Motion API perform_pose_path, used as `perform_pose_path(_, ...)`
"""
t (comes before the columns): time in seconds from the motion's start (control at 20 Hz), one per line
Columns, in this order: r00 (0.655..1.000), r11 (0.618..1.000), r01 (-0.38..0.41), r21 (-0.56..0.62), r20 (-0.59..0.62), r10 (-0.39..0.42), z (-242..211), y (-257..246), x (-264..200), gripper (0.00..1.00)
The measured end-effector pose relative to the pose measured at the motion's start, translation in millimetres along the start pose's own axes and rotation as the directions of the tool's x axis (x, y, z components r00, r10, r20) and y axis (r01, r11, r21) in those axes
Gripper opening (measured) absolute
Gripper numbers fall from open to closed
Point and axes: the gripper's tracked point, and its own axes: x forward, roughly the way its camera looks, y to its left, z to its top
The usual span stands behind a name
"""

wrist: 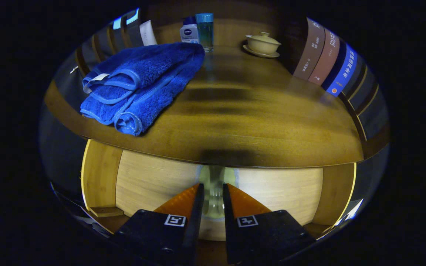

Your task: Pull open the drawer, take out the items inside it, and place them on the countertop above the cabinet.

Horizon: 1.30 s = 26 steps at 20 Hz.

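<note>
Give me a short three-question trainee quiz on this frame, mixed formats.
1. True or false: the blue towel lies folded on the countertop.
2. What stands between the tool fingers? A) a clear drawer handle B) a book C) a bottle
3. Fill in: the lidded cup sits on a ____.

Key: 1 true; 2 A, with the fingers close on either side of it, contact not clear; 3 saucer.

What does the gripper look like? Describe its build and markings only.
The gripper has two wedge-shaped fingers tapering to narrow tips, each on a blocky base carrying a square black-and-white marker tag. They flank a clear glassy item in the drawer.
</note>
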Motion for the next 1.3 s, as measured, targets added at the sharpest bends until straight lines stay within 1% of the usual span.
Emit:
perform_pose_path(0.15,0.999,1.0,0.019,0.003,-0.04,-0.019,-5,-5,12,0.35)
perform_pose_path(0.3,0.997,1.0,0.015,-0.003,-0.077,-0.015,-16,-3,27,0.35)
perform_pose_path(0.35,0.996,1.0,0.001,-0.008,-0.086,-0.002,-9,-2,13,0.35)
perform_pose_path(0.4,0.998,1.0,0.006,-0.006,-0.069,-0.007,-16,-3,31,0.32)
perform_pose_path(0.45,0.998,1.0,0.007,-0.018,-0.065,-0.008,-10,-3,21,0.28)
perform_pose_path(0.55,0.998,1.0,-0.002,-0.022,-0.066,0.001,-15,-1,22,0.21)
perform_pose_path(0.7,1.0,1.0,-0.019,-0.022,-0.011,0.019,-12,3,1,0.21)
perform_pose_path(0.85,0.995,0.998,-0.053,-0.041,0.082,0.056,-10,11,-40,0.21)
perform_pose_path(1.0,0.979,0.996,-0.05,-0.072,0.192,0.063,-6,15,-83,0.21)
perform_pose_path(1.1,0.963,0.996,-0.042,-0.073,0.263,0.06,11,15,-105,0.21)
perform_pose_path(1.2,0.945,0.998,-0.037,-0.055,0.323,0.053,35,11,-115,0.21)
perform_pose_path(1.3,0.935,0.999,-0.04,-0.022,0.35,0.045,63,3,-117,0.21)
